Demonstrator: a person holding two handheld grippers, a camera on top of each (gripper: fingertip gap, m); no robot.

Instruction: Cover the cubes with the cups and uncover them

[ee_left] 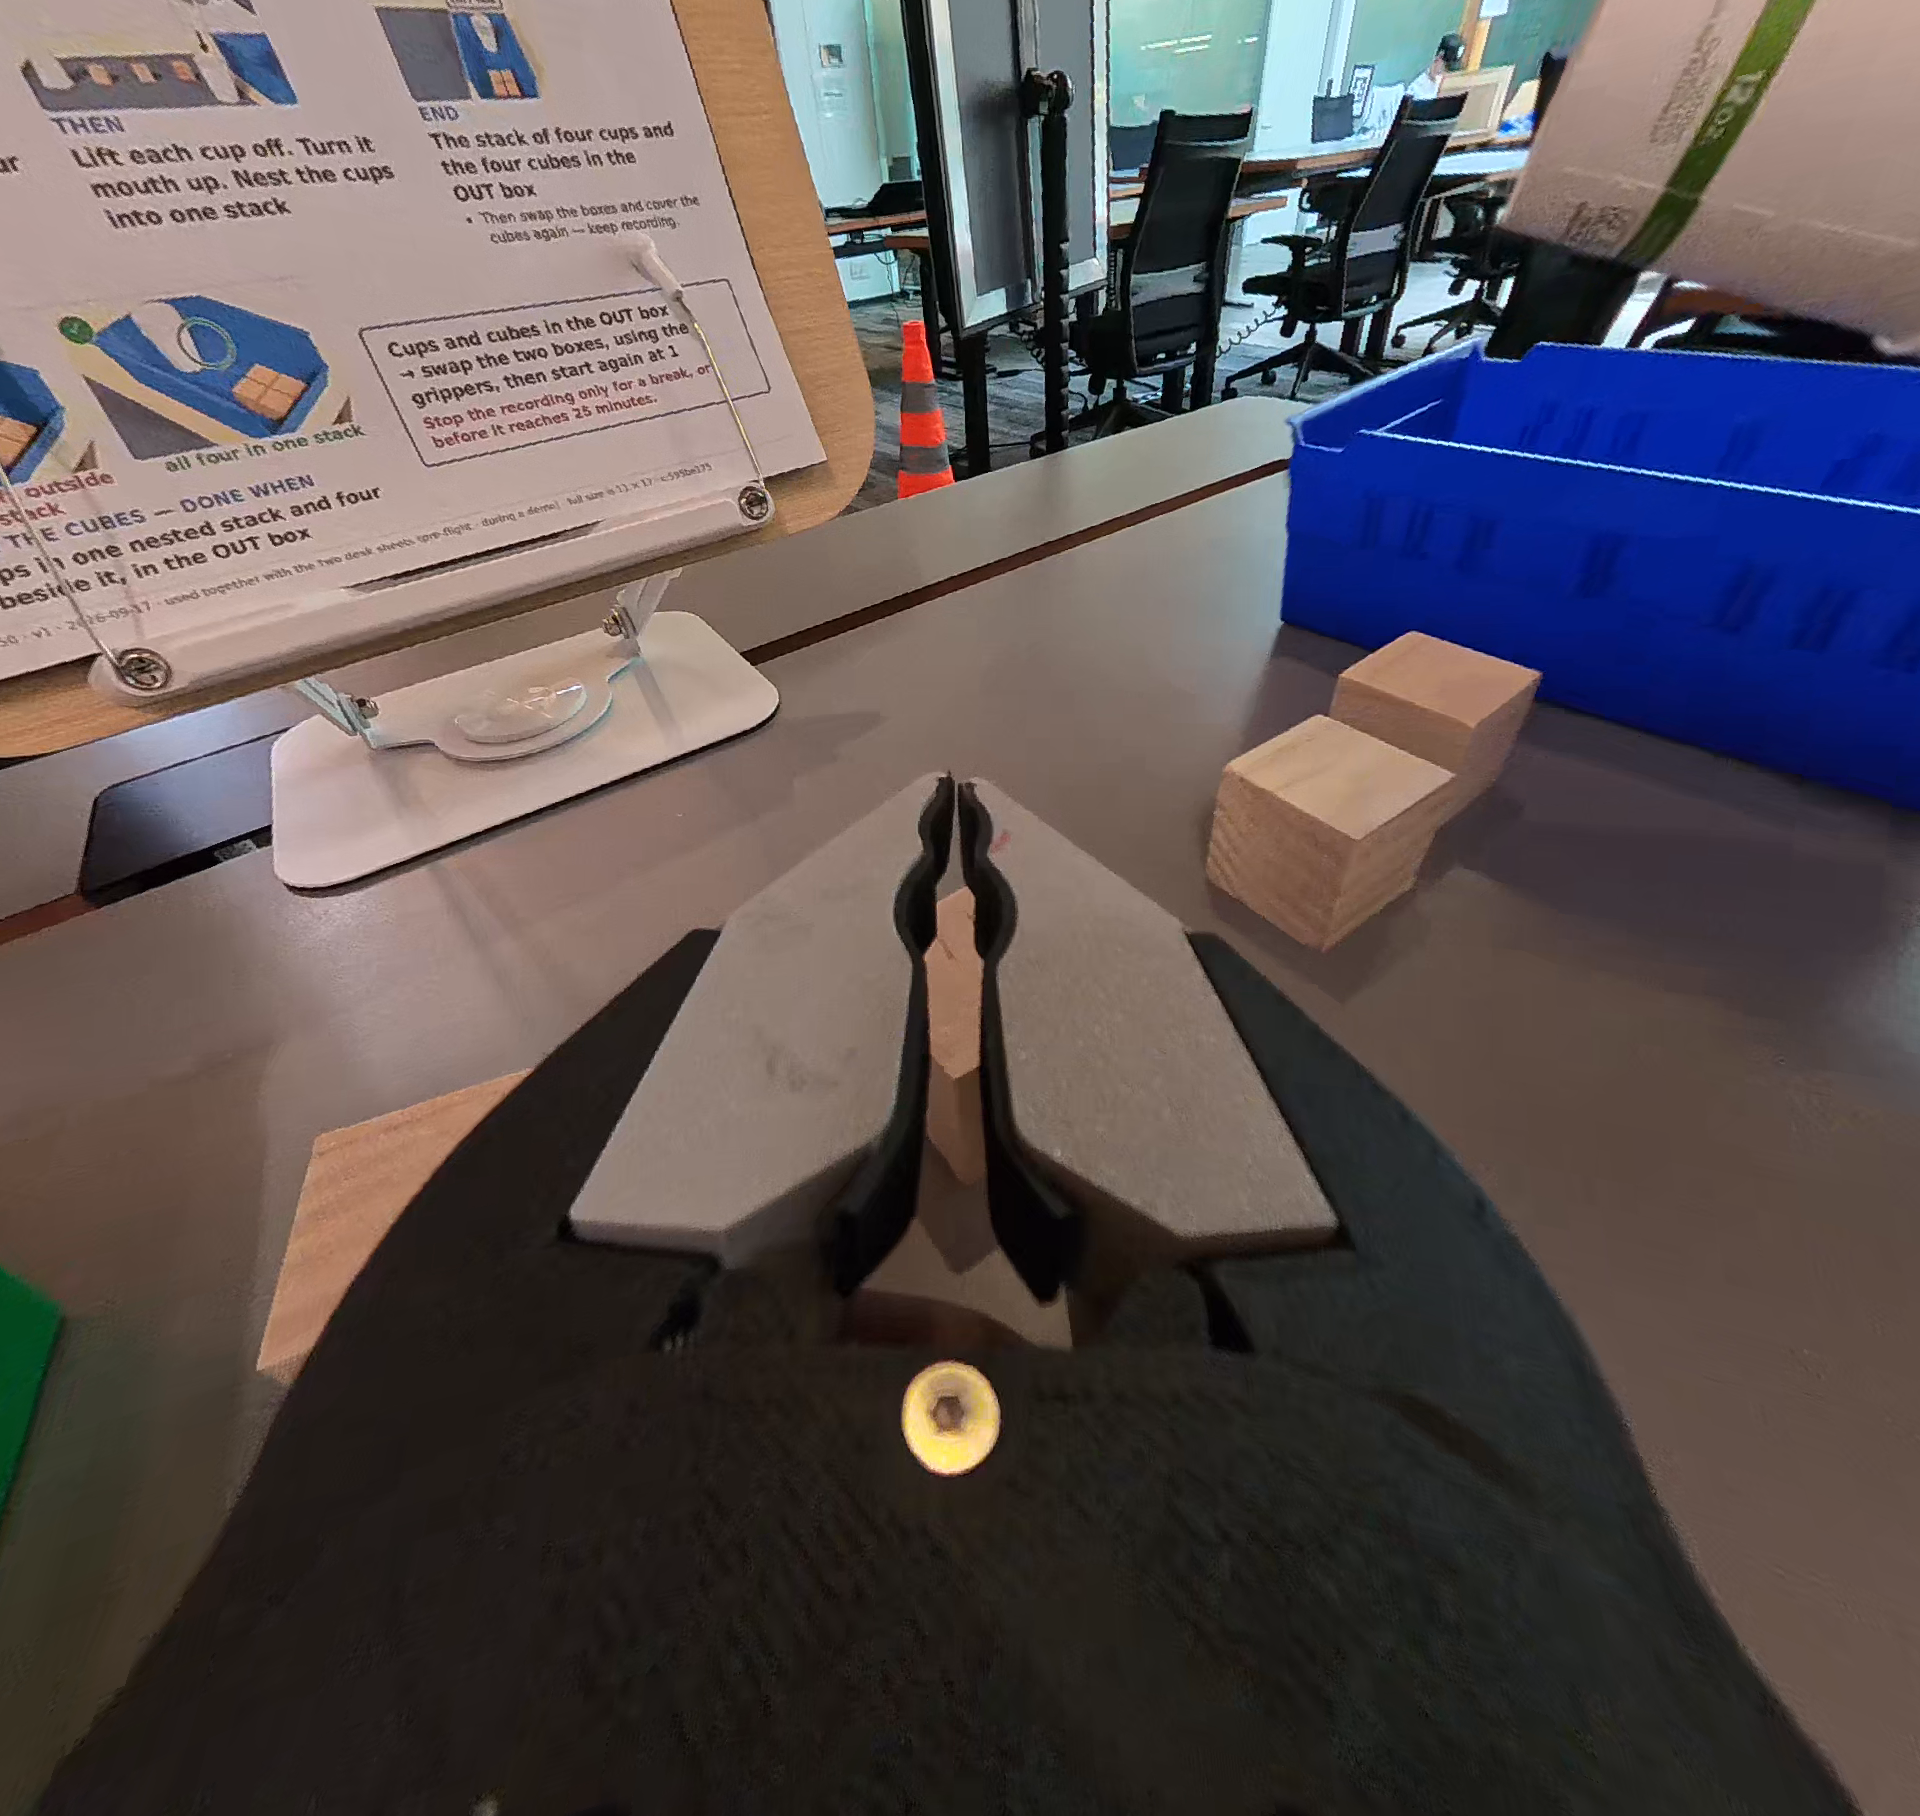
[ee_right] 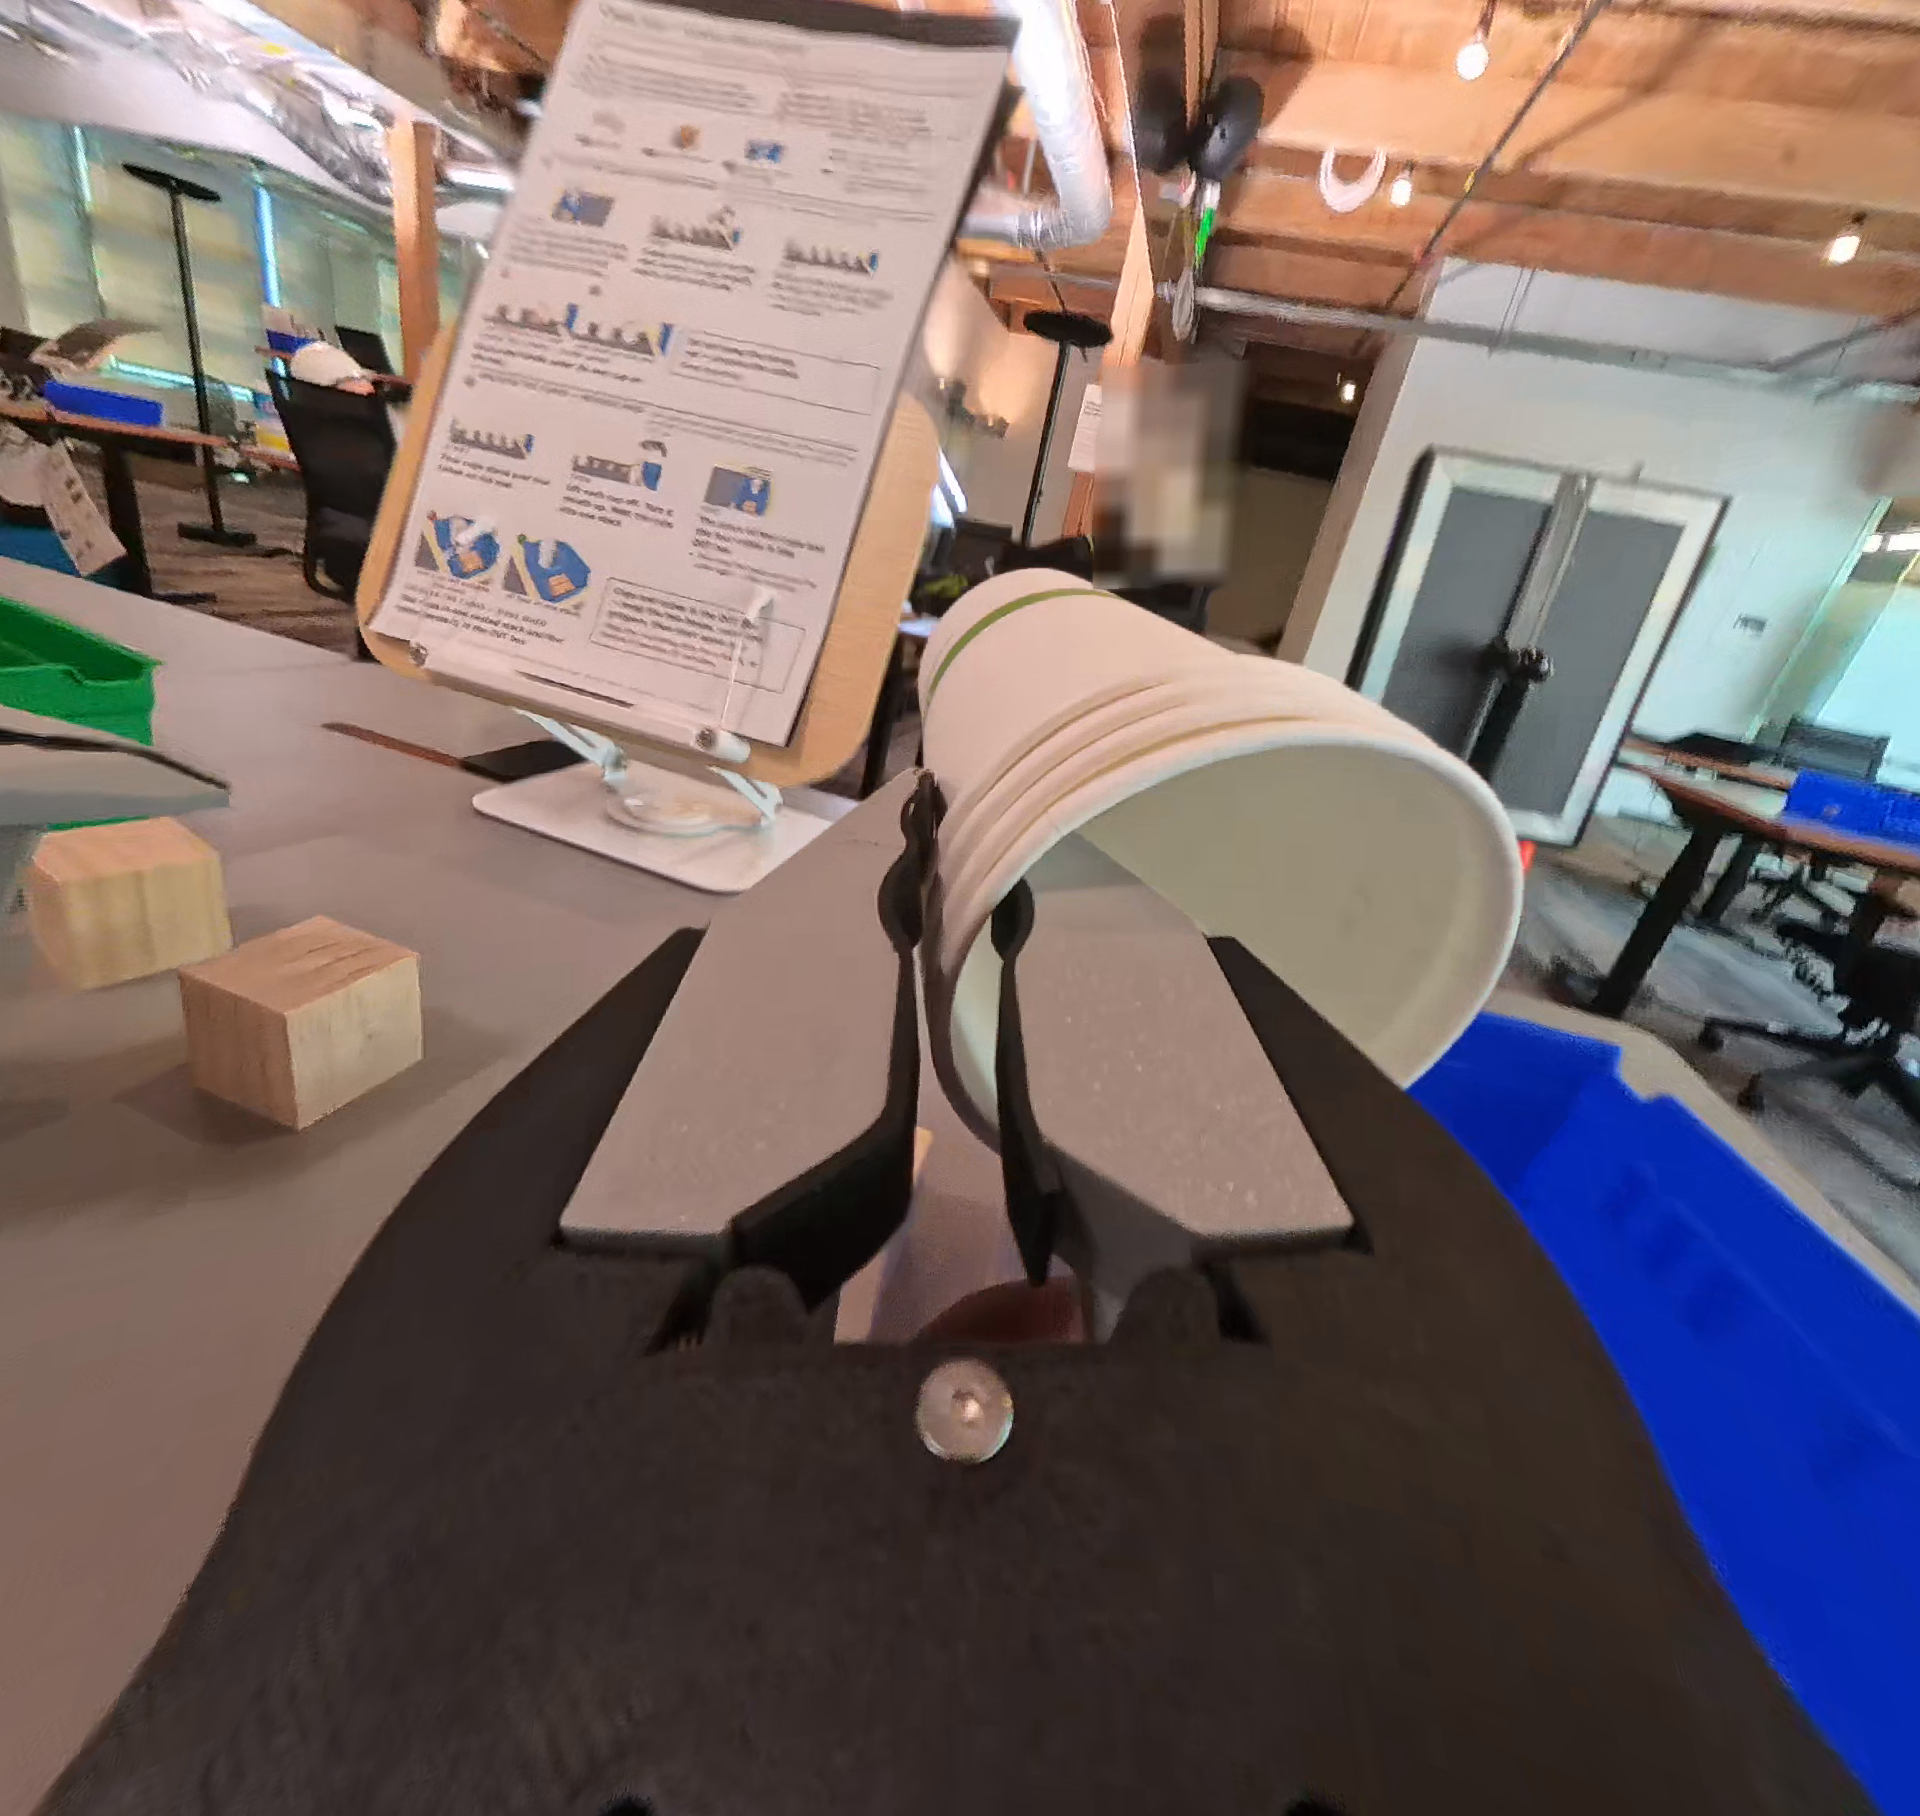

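My right gripper (ee_right: pixel 961 862) is shut on the rim wall of a stack of nested white paper cups (ee_right: pixel 1195 790) with green bands. One finger is outside the wall and one inside. The stack hangs in the air, tilted on its side, mouth to the right, and also shows in the left wrist view (ee_left: pixel 1745 104). My left gripper (ee_left: pixel 956 792) is shut, low over the grey table (ee_left: pixel 1039 644). A wooden cube (ee_left: pixel 364 1216) lies beneath it, and wood shows through the slit between the fingers. Two more wooden cubes (ee_left: pixel 1330 821) (ee_left: pixel 1439 696) sit side by side to its right, and also show in the right wrist view (ee_right: pixel 301 1013) (ee_right: pixel 125 899).
A blue bin (ee_left: pixel 1610 540) stands right of the cubes, and lies below the cup stack in the right wrist view (ee_right: pixel 1714 1299). A green bin (ee_right: pixel 73 675) is at the far left. An instruction sheet on a white stand (ee_left: pixel 520 727) stands at the back. Office chairs and desks lie beyond.
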